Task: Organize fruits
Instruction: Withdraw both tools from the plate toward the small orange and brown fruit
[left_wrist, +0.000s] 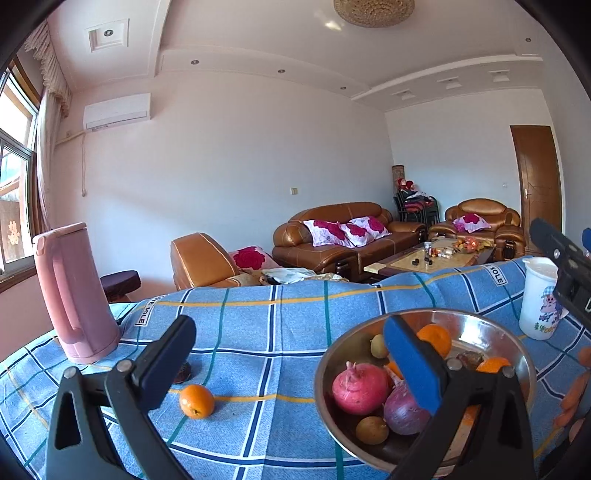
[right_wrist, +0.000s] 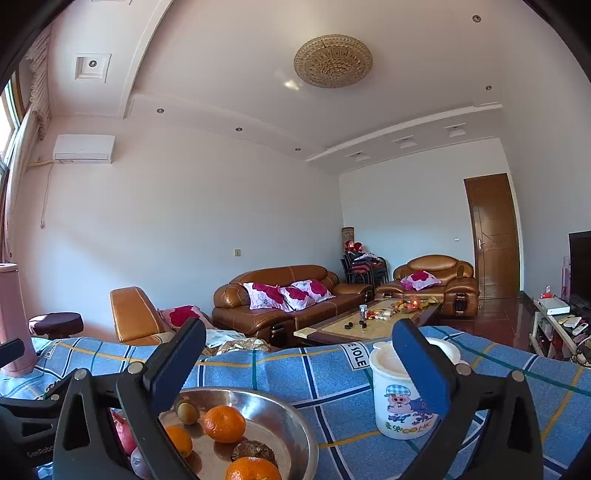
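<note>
A steel bowl (left_wrist: 332, 369) on the blue checked tablecloth holds oranges, a pink round fruit (left_wrist: 360, 387), a purple onion (left_wrist: 402, 410) and small brown fruits. A loose orange (left_wrist: 196, 400) lies on the cloth left of the bowl, with a dark brown item (left_wrist: 183, 373) behind it. My left gripper (left_wrist: 291, 363) is open and empty, its right finger over the bowl. My right gripper (right_wrist: 299, 365) is open and empty above the bowl (right_wrist: 291, 417), which holds oranges (right_wrist: 224, 423).
A pink kettle (left_wrist: 70, 291) stands at the cloth's left. A white cartoon mug (right_wrist: 400, 395) stands right of the bowl, also in the left wrist view (left_wrist: 539, 299). Sofas and a coffee table (right_wrist: 369, 321) lie beyond the table's far edge.
</note>
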